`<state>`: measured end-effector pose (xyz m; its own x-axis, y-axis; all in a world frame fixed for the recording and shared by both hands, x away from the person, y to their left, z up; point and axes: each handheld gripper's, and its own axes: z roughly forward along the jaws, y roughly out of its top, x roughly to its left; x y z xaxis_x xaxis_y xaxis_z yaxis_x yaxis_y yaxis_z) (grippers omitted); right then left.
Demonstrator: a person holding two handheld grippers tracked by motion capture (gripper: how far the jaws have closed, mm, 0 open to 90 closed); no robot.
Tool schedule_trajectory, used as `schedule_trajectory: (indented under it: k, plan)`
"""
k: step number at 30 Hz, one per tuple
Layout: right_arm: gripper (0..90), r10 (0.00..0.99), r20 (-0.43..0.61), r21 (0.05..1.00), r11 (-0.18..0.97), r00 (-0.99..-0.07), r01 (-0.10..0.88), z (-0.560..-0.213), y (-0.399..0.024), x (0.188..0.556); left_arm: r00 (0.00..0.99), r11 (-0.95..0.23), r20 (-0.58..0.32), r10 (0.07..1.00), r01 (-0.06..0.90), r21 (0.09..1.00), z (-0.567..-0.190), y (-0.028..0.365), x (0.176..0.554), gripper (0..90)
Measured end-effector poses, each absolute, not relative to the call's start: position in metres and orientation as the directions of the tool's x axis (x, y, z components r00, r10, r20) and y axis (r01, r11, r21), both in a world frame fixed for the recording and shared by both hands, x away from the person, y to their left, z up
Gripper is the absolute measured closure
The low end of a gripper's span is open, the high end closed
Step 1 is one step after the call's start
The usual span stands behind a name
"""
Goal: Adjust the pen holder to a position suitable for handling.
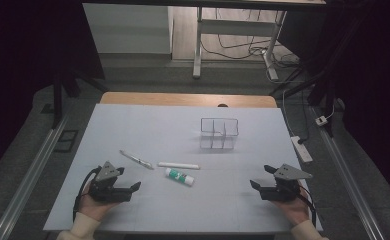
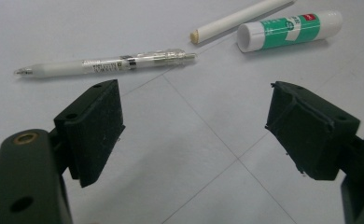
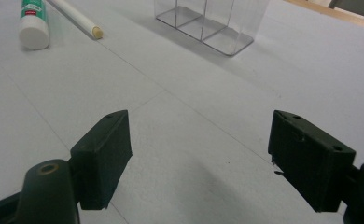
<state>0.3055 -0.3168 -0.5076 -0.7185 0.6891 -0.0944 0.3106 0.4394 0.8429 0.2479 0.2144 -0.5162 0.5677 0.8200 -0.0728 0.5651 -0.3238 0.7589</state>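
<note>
1. Your left gripper (image 1: 128, 180) rests near the table's (image 1: 133, 125) near-left corner with its jaws spread wide and nothing between them; the left gripper view shows bare table between the pads.
2. Your right gripper (image 1: 262, 176) sits near the near-right corner, jaws also spread and empty.
3. The pen (image 1: 137, 160), the white stick (image 1: 178, 165) and the glue stick (image 1: 179, 176) lie together on the near half of the table, left of the middle. All three are clearly closer to your left gripper than to your right.
4. The pen is nearest to the left gripper, just beyond its jaws. Its long axis runs across the jaw line in the left gripper view (image 2: 105, 64), so the hand likely needs a turn before the pads can close across the barrel.
5. The clear organizer (image 1: 219, 134) stands right of the middle, toward the far edge, well apart from the three things and from both grippers.
</note>
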Motion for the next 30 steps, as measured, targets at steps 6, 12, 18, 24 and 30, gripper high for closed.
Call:
schedule_trajectory:
  k: [6,12,18,24,30]
  plan:
    - [21.6,0.687,-0.09,0.838,0.444,-0.721,0.318,-0.5078,-0.3167,0.3057,0.572,-0.327,-0.075,0.816,0.565,0.757,-0.5171,0.214,0.2483,18.3]
    - [22.0,0.688,-0.087,0.836,0.443,-0.721,0.322,-0.509,-0.3157,0.3063,0.571,-0.326,-0.072,0.818,0.563,0.759,-0.5172,0.2149,0.2484,18.2]
    - [22.5,0.688,-0.086,0.833,0.447,-0.721,0.326,-0.5095,-0.3153,0.3069,0.572,-0.329,-0.071,0.817,0.564,0.757,-0.5179,0.2145,0.2492,18.2]
    - [23.0,0.699,-0.083,0.831,0.442,-0.711,0.337,-0.509,-0.3159,0.3095,0.576,-0.33,-0.07,0.814,0.559,0.761,-0.5173,0.2141,0.2495,18.2]
    - [23.3,0.716,-0.079,0.829,0.434,-0.694,0.354,-0.5074,-0.3164,0.3139,0.578,-0.332,-0.07,0.813,0.56,0.759,-0.5174,0.2135,0.2506,18.1]
